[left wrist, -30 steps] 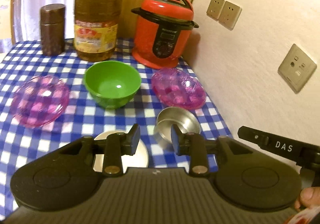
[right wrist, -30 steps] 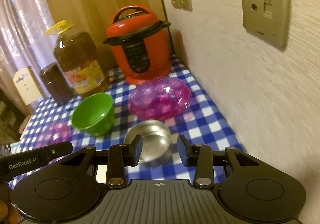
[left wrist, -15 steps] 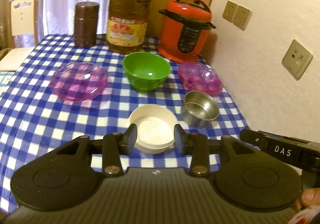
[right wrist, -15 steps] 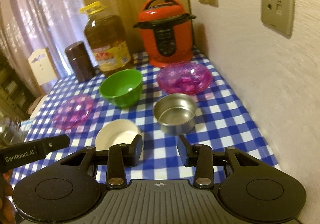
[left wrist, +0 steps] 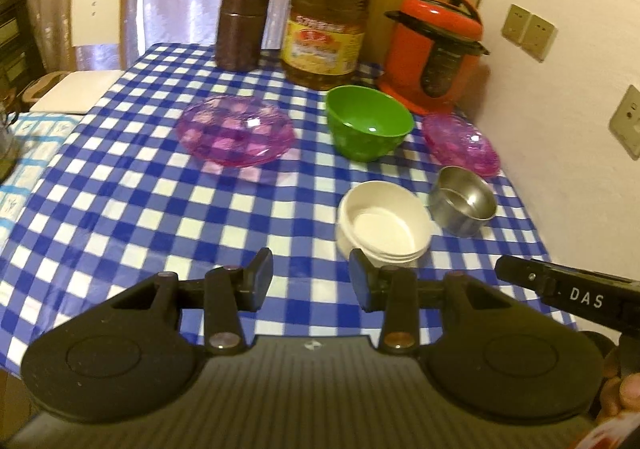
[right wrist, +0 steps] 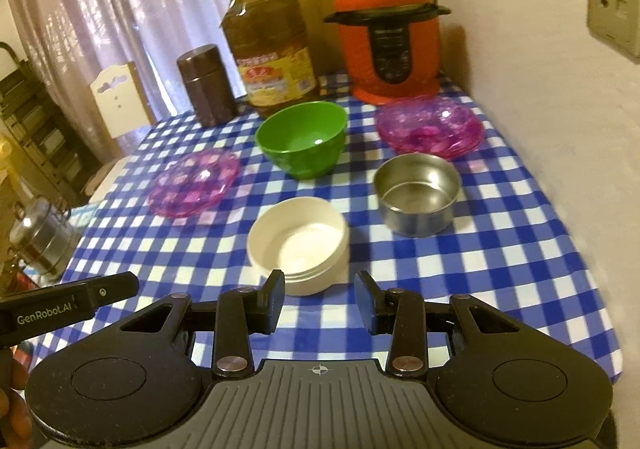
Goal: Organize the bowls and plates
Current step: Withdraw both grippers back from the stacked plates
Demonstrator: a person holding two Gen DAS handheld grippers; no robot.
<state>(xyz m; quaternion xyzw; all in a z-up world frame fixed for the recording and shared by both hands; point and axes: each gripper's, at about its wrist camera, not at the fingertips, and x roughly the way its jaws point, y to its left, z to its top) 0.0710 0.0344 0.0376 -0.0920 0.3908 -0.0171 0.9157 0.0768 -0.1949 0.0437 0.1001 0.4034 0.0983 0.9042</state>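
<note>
On the blue checked tablecloth [left wrist: 120,209] stand a white bowl [left wrist: 382,225], a steel bowl [left wrist: 464,201] to its right and a green bowl [left wrist: 368,129] behind them. Two pink glass plates lie apart: one left of the green bowl [left wrist: 236,135], one by the wall [left wrist: 460,143]. My left gripper [left wrist: 310,273] hovers open in front of the white bowl, holding nothing. The right wrist view shows the same white bowl [right wrist: 298,245], steel bowl [right wrist: 416,193], green bowl [right wrist: 302,139] and pink plates [right wrist: 194,181] [right wrist: 430,127]. My right gripper [right wrist: 320,295] is open and empty, just short of the white bowl.
A red pressure cooker [left wrist: 434,49], a big oil bottle [left wrist: 326,21] and a brown canister [left wrist: 240,29] line the table's back edge. The wall with sockets [right wrist: 612,5] runs along the right. A white chair [left wrist: 96,21] stands at the far left.
Both grippers have drawn back from the dishes, so the bowls look smaller and more tablecloth shows. The left jaws stand a little wider than before.
</note>
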